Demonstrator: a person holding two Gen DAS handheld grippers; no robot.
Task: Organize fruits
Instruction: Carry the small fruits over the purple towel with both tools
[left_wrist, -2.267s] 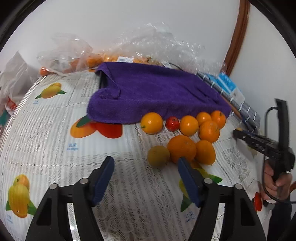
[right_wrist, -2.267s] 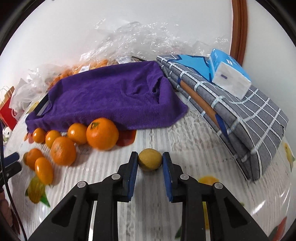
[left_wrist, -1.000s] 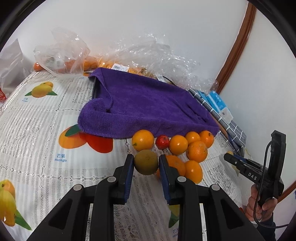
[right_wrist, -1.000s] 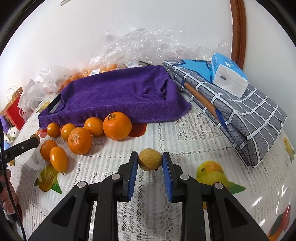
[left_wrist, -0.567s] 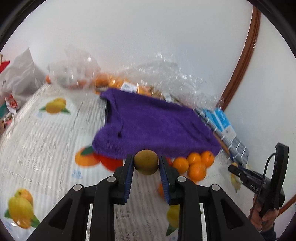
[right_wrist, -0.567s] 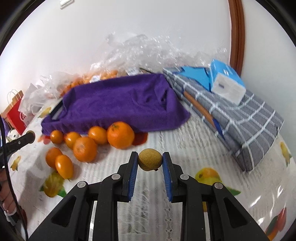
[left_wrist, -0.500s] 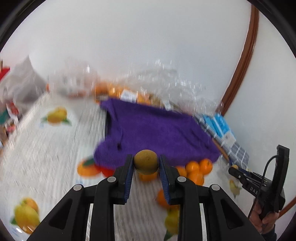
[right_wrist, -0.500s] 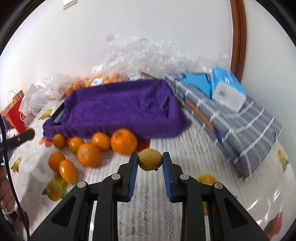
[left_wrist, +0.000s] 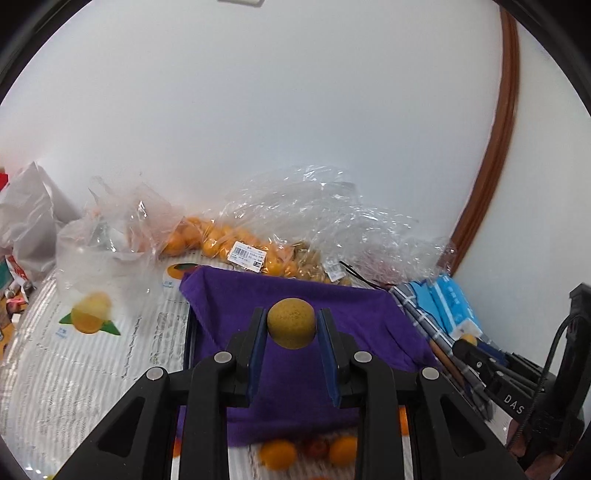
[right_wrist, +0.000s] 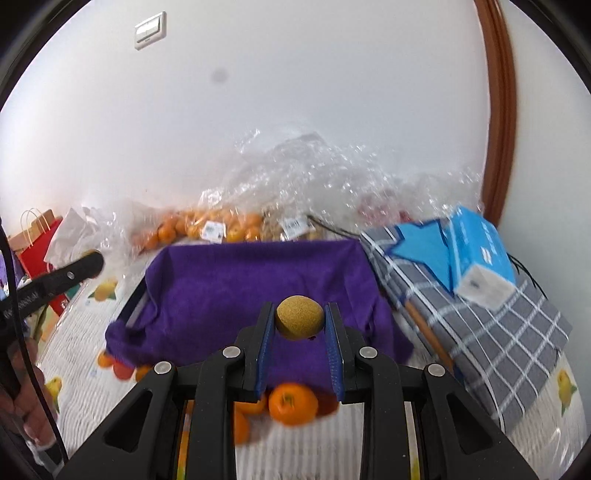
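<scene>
My left gripper is shut on a brownish-yellow round fruit and holds it in the air over the purple cloth. My right gripper is shut on a second brownish-yellow fruit, also raised over the purple cloth. Loose oranges and a small red fruit lie on the table by the cloth's near edge. The right gripper shows at the right in the left wrist view. The left gripper shows at the left in the right wrist view.
Clear plastic bags of oranges lie behind the cloth against the white wall. A folded grey checked cloth with a blue tissue pack lies to the right. A red paper bag stands far left. The tablecloth has fruit prints.
The left gripper closed on a brownish fruit from the table. Both grippers have risen and moved forward over the purple cloth, each keeping its fruit.
</scene>
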